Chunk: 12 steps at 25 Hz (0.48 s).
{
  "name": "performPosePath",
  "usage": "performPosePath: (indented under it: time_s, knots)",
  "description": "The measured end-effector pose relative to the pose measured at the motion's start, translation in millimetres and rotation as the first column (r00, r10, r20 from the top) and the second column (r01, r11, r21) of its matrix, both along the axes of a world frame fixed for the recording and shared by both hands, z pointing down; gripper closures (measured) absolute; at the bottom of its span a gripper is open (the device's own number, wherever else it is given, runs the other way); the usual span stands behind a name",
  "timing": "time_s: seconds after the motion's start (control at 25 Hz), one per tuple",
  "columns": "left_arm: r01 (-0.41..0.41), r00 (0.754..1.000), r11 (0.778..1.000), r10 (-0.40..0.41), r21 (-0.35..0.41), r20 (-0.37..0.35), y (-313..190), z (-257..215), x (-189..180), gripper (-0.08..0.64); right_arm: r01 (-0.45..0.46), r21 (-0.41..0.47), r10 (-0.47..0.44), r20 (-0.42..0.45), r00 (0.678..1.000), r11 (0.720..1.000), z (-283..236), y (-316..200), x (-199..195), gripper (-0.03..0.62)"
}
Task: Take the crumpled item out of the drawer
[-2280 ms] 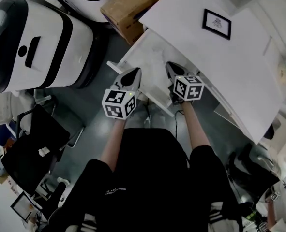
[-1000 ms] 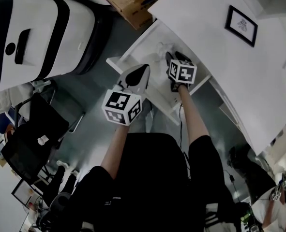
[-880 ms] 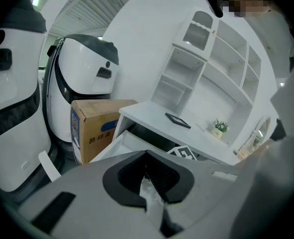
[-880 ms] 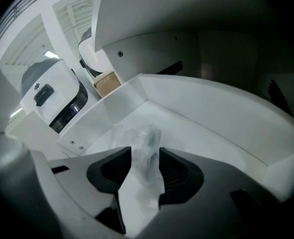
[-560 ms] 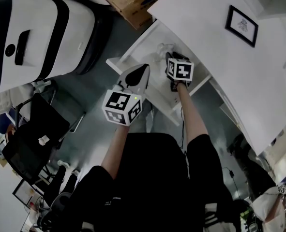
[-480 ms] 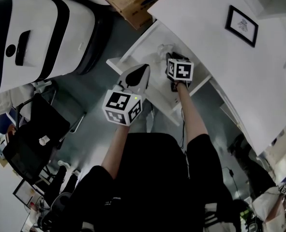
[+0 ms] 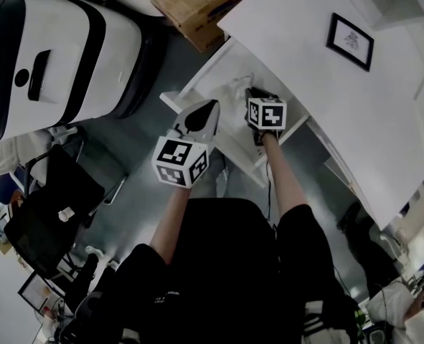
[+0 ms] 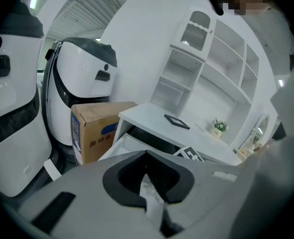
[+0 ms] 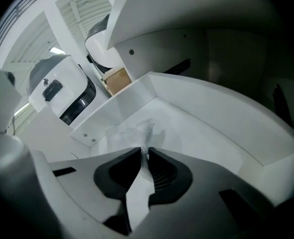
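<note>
One crumpled item [image 9: 132, 133] lies on the floor of the open drawer [image 9: 211, 108]. It looks thin, light and soft, so expect it to deform. Take it by a raised fold. Your right gripper [image 9: 144, 151] has just been closing, and its jaws stand nearly together, pinching such a fold. Your left gripper [image 8: 147, 154] hangs outside the drawer's front, jaws together and empty.

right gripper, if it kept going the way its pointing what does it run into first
The crumpled item, lying in the drawer right at the tips of the right gripper. Its jaws have just been closing with a fold of it between them. Past that, probably the drawer floor.
</note>
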<state>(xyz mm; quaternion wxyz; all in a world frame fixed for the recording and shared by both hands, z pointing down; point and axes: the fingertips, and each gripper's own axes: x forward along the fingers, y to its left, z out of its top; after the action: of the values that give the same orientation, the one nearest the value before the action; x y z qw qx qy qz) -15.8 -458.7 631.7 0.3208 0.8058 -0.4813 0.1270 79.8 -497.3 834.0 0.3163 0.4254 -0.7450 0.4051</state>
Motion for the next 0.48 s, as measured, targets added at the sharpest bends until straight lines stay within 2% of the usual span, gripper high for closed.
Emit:
performPosePath:
  time_s: [0.48]
  knots:
    - [-0.041,0.999,0.997,0.041,0.072,0.001,22,-42,-8,0.563,0.0,0.15,-0.014,0.093,0.996,0.989,-94,22,1,0.554]
